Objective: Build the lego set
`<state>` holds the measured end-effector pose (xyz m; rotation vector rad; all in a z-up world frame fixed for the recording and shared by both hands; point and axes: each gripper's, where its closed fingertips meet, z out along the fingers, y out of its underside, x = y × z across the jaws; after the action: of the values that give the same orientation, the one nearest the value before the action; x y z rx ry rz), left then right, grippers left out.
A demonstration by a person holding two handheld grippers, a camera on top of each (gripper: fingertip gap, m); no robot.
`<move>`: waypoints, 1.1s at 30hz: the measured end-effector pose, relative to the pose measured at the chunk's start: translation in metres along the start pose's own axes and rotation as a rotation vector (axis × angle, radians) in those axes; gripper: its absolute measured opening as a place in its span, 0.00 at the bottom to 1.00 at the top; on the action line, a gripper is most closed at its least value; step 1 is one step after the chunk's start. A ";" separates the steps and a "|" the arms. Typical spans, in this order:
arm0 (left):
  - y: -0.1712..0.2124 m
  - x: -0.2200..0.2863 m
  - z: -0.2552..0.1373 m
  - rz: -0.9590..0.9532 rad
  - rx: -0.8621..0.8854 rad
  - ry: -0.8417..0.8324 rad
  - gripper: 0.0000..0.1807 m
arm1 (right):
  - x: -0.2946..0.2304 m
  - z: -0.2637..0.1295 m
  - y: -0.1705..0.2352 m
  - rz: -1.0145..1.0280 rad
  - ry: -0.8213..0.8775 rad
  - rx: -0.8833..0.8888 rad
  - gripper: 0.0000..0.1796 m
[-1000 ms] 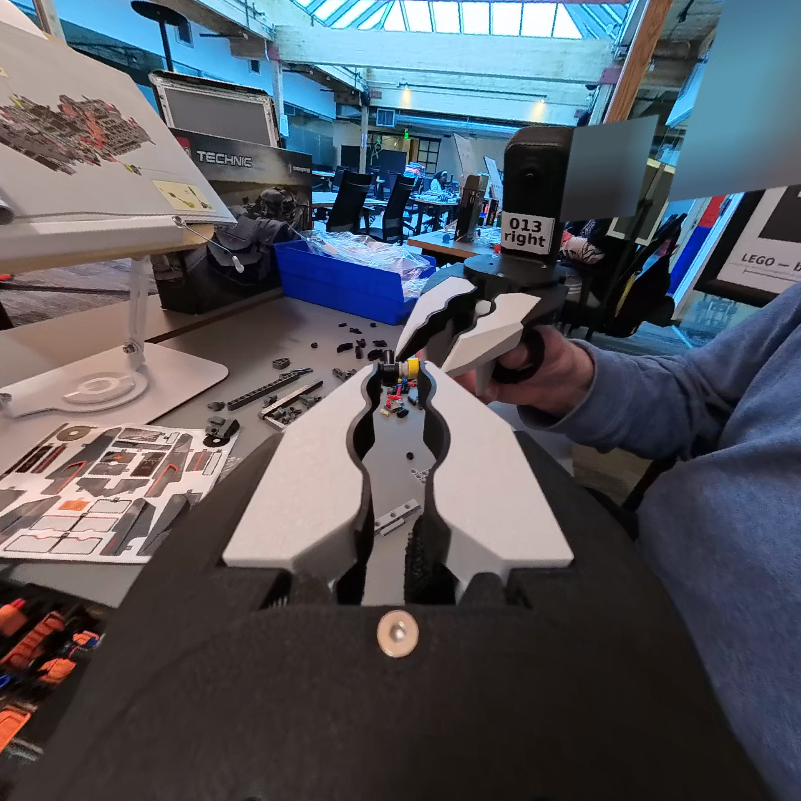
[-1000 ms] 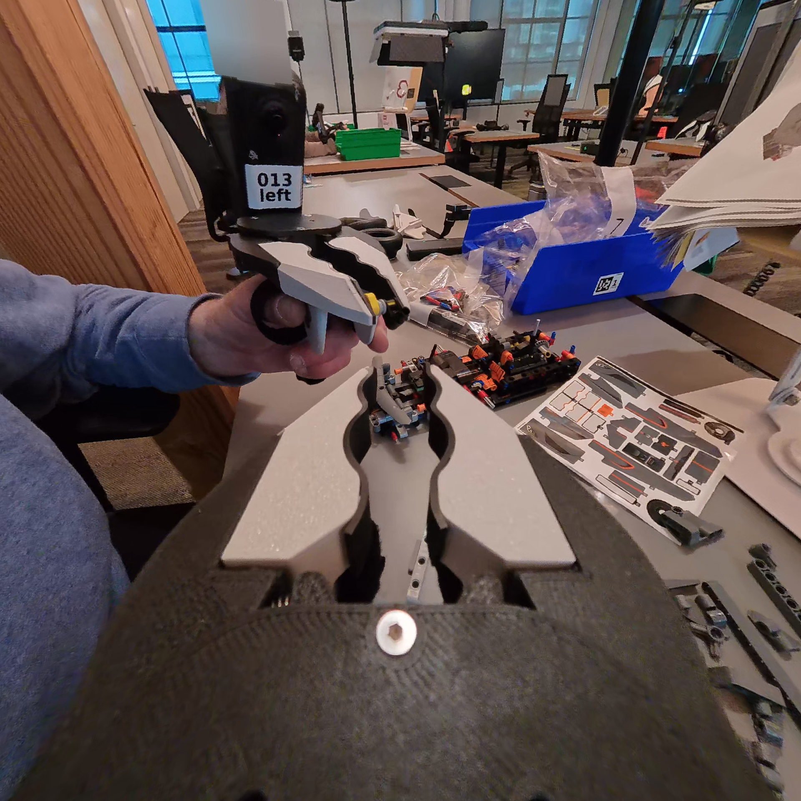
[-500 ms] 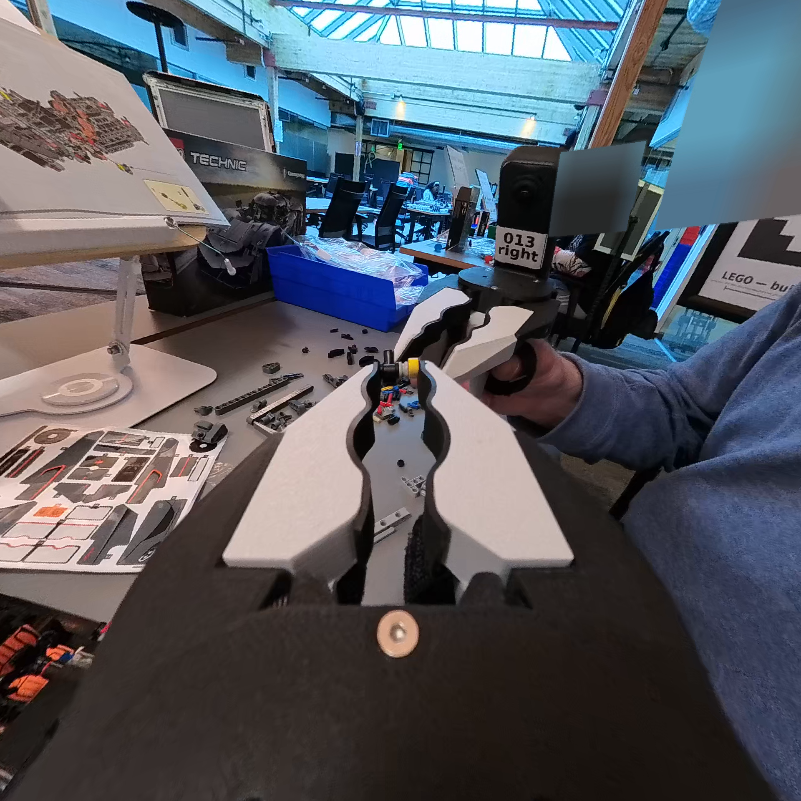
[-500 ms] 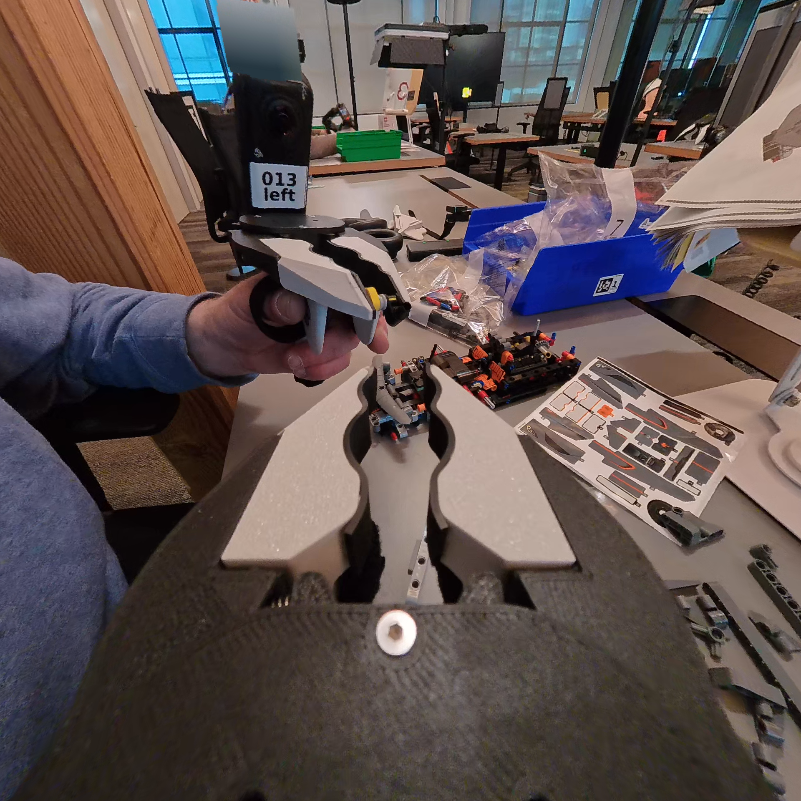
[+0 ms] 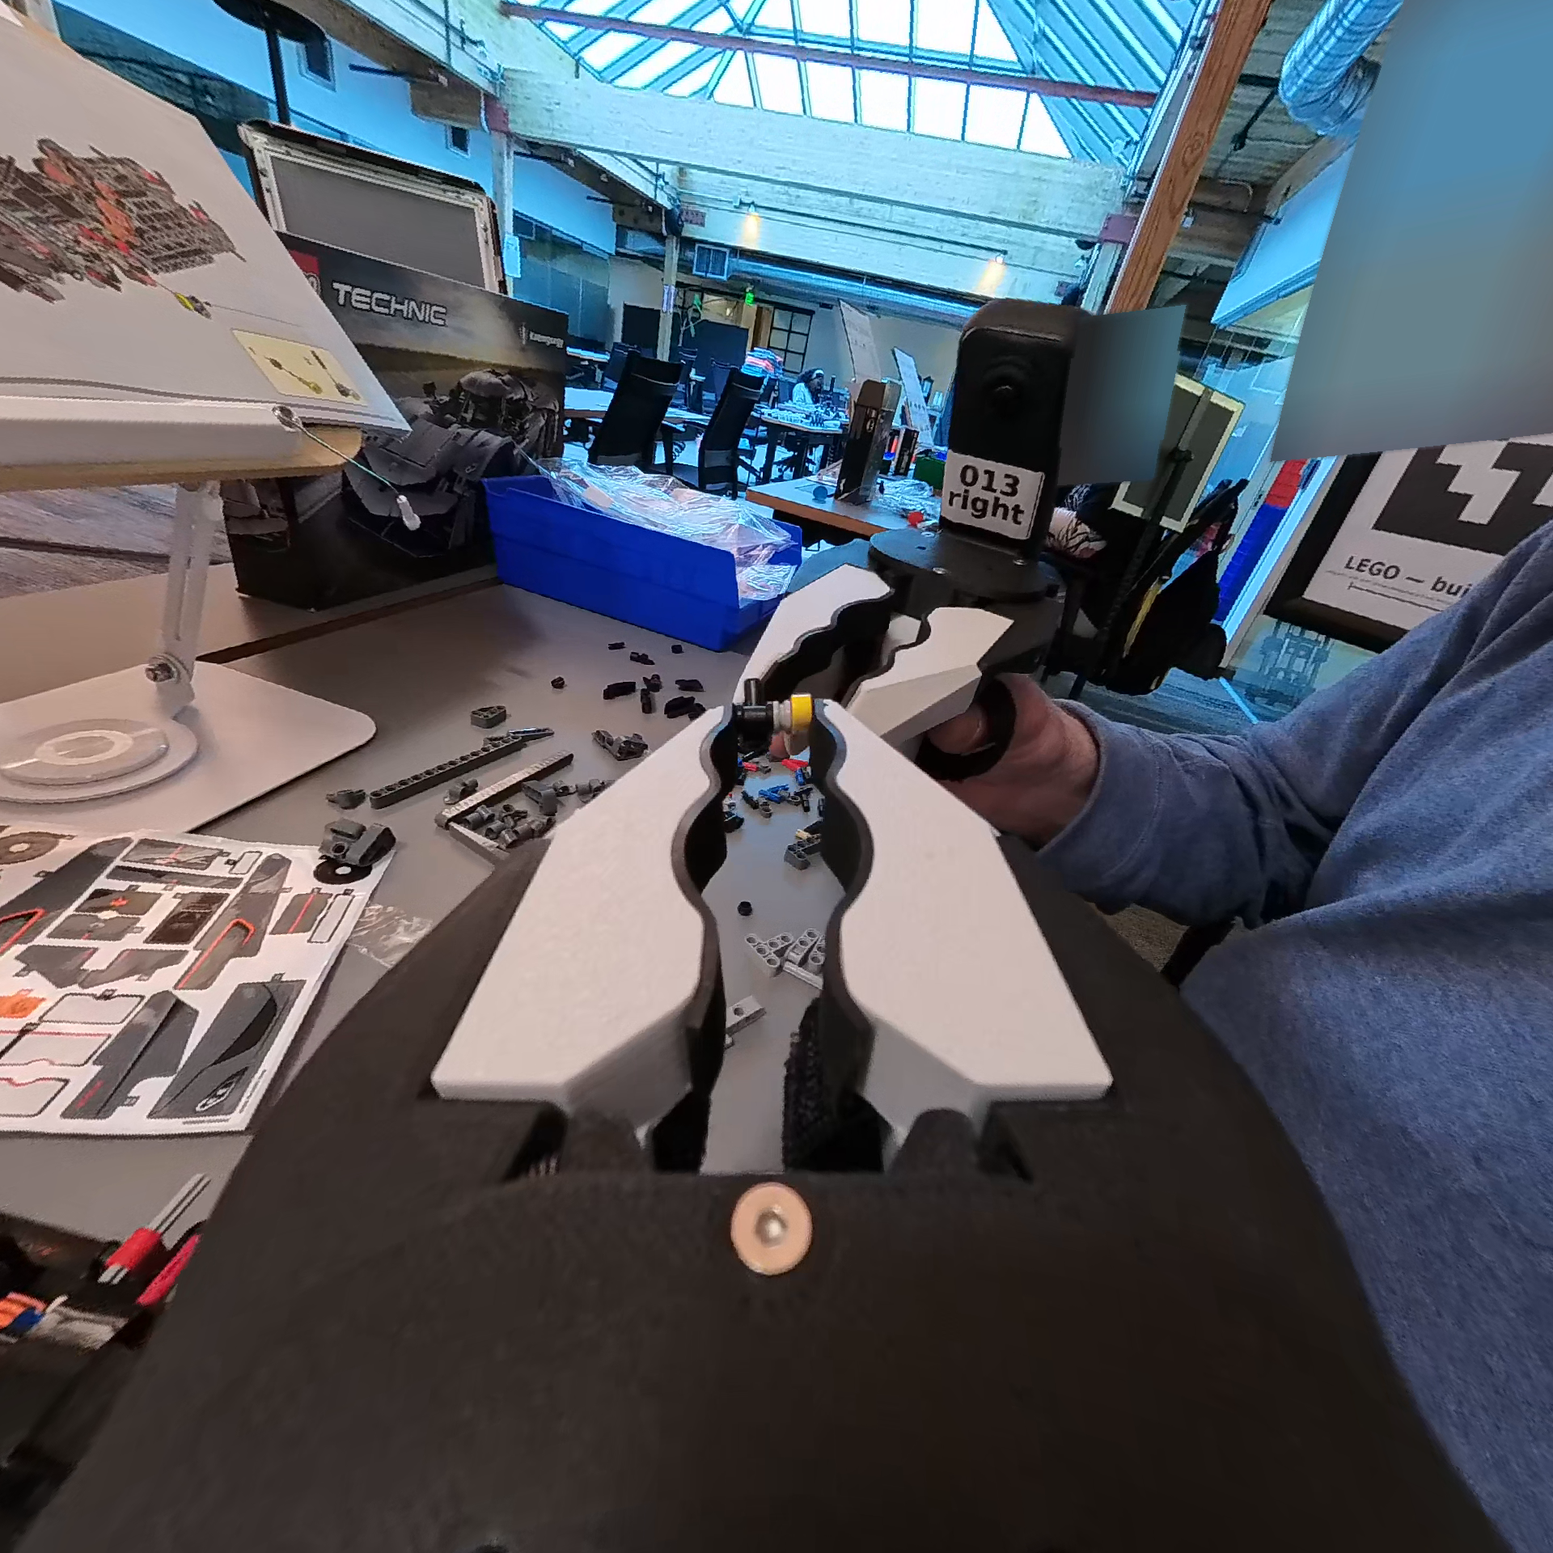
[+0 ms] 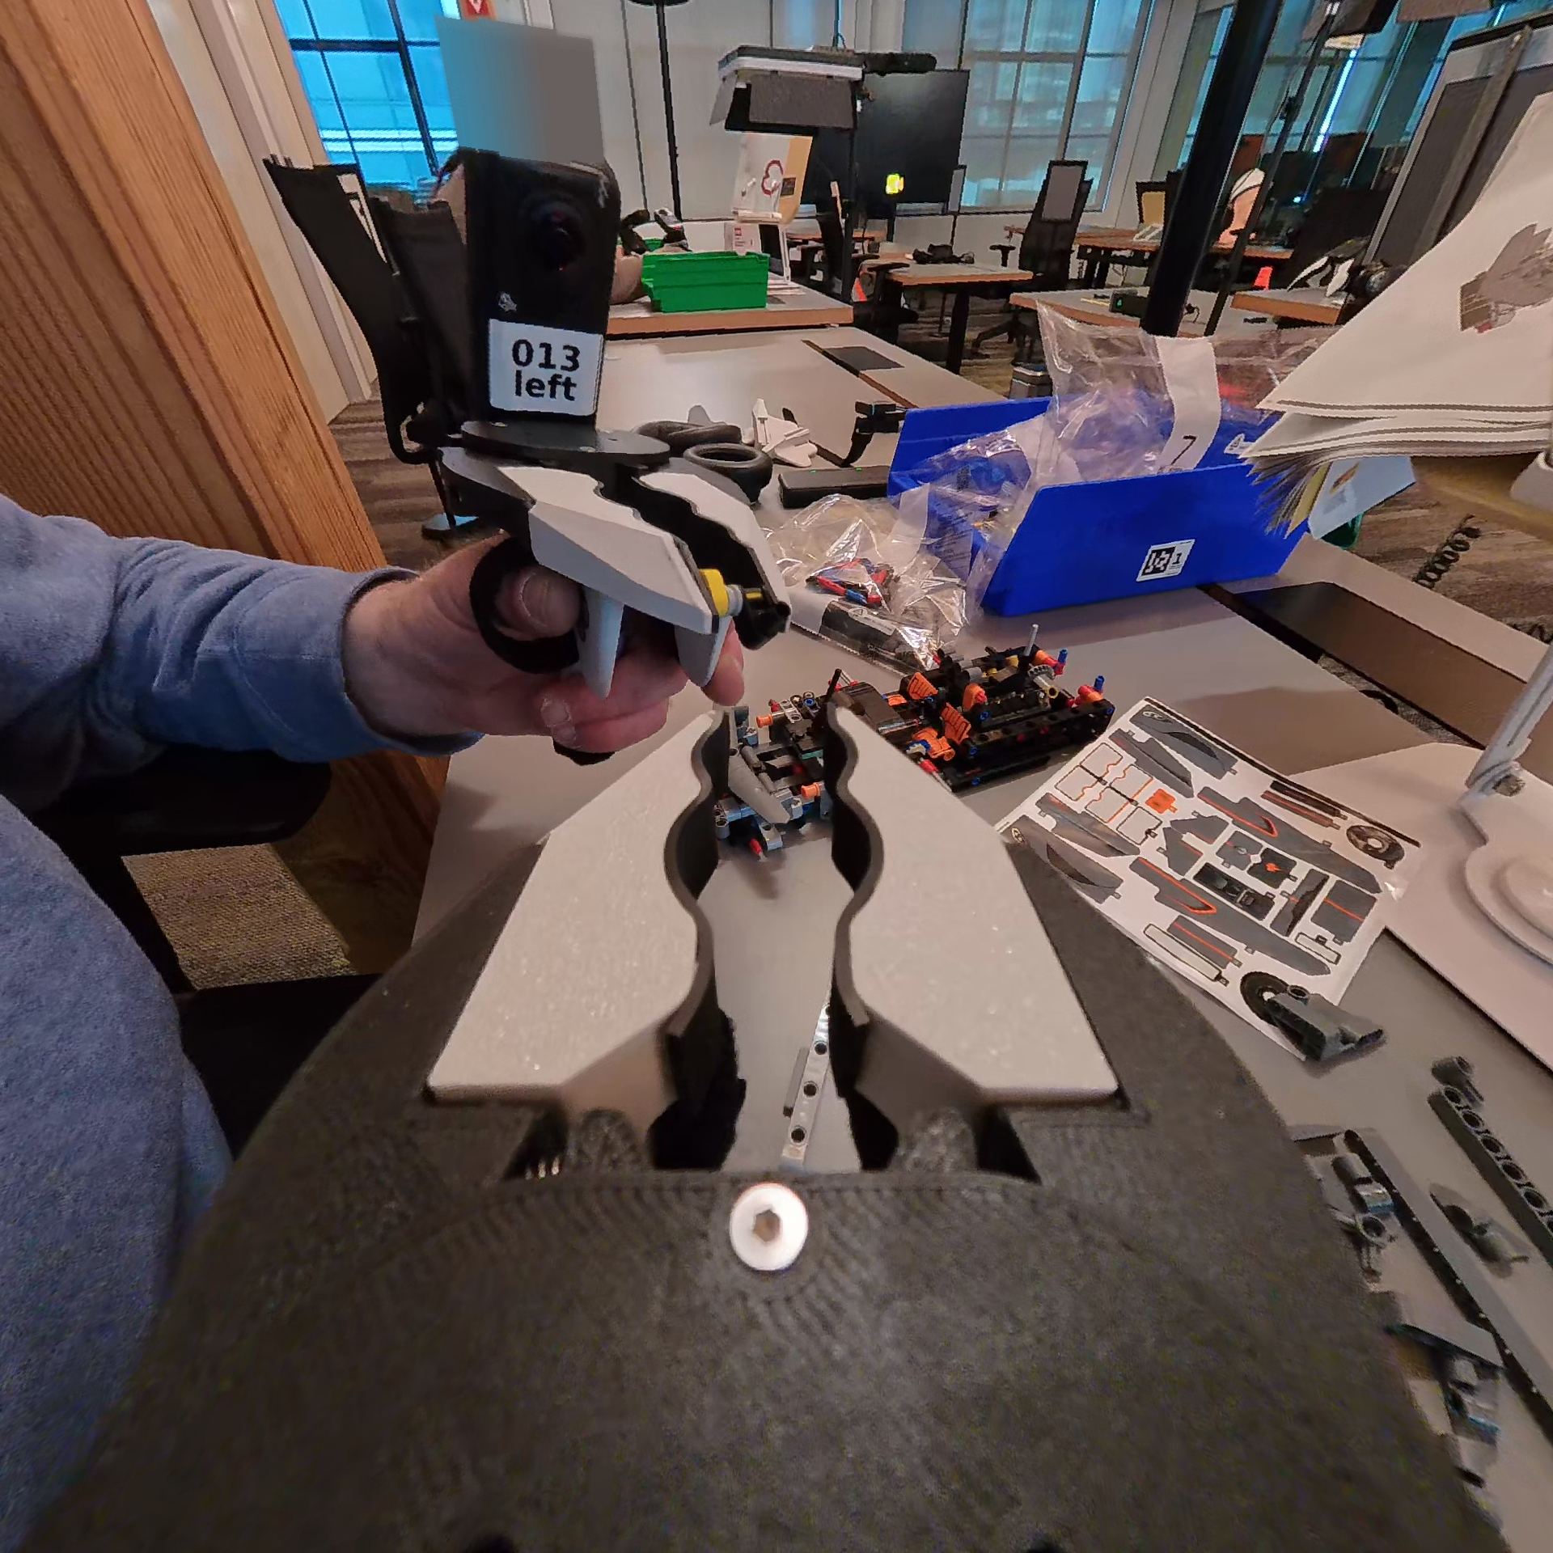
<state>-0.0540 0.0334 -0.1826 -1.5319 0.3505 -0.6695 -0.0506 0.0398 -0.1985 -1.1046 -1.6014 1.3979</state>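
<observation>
Both grippers stay almost where they were, raised over the table [image 5: 471, 647]. Left gripper [image 5: 771, 721] keeps its fingers clamped on a small black-and-yellow pin piece [image 5: 769, 717]. Right gripper [image 6: 773, 723] is empty, fingers slightly apart, above the lego chassis [image 6: 966, 714] on the table.

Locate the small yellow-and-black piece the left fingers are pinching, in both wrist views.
Left wrist view: yellow-and-black piece centre, at the fingertips.
Right wrist view: yellow-and-black piece upper left of centre, at the far gripper's tips.
Shared landmark: blue bin.
</observation>
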 end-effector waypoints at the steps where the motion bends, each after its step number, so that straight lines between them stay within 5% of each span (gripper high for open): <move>1: 0.000 0.000 0.001 -0.004 0.000 0.003 0.08 | 0.000 0.000 0.000 -0.003 0.001 0.001 0.10; 11: -0.008 0.004 0.004 -0.128 0.084 0.047 0.08 | 0.002 -0.001 -0.013 -0.206 0.162 0.023 0.16; 33: -0.033 0.008 -0.006 -0.405 0.326 0.214 0.08 | -0.006 0.020 -0.049 -0.534 0.407 0.032 0.08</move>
<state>-0.0572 0.0265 -0.1492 -1.2282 0.0800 -1.1552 -0.0735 0.0247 -0.1529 -0.7941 -1.4248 0.7863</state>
